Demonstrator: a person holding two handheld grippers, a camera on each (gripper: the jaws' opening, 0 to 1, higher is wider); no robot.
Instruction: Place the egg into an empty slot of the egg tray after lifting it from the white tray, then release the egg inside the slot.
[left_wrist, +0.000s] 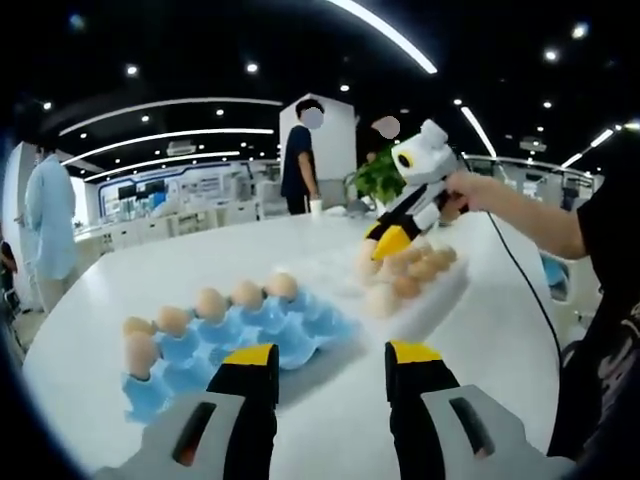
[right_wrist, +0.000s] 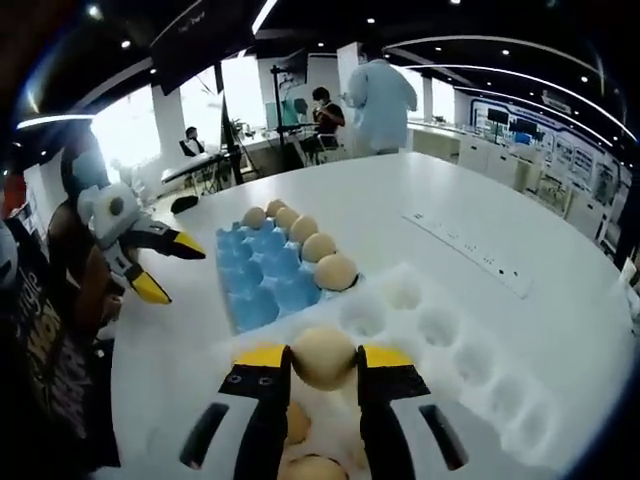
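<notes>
our right gripper (right_wrist: 323, 362) is clamped on the egg (right_wrist: 323, 357) just above the white tray (right_wrist: 470, 370); we carry it level toward an empty cup of the blue egg tray (right_wrist: 262, 275) at eleven o'clock (left gripper (left_wrist: 330, 357) gapes, empty).

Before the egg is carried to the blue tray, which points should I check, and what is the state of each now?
1. Right gripper shut on the egg, yellow tips on both its sides: ok.
2. Egg lifted off the white tray: cannot tell; it sits just above the other eggs.
3. Free slots in the blue egg tray: ok; eggs fill the far edge, the near cups are bare.
4. Left gripper out of the way: ok; it is open, holding nothing, beside the blue tray.
5. Path from white tray to blue tray: ok; they lie side by side, nothing between.
</notes>
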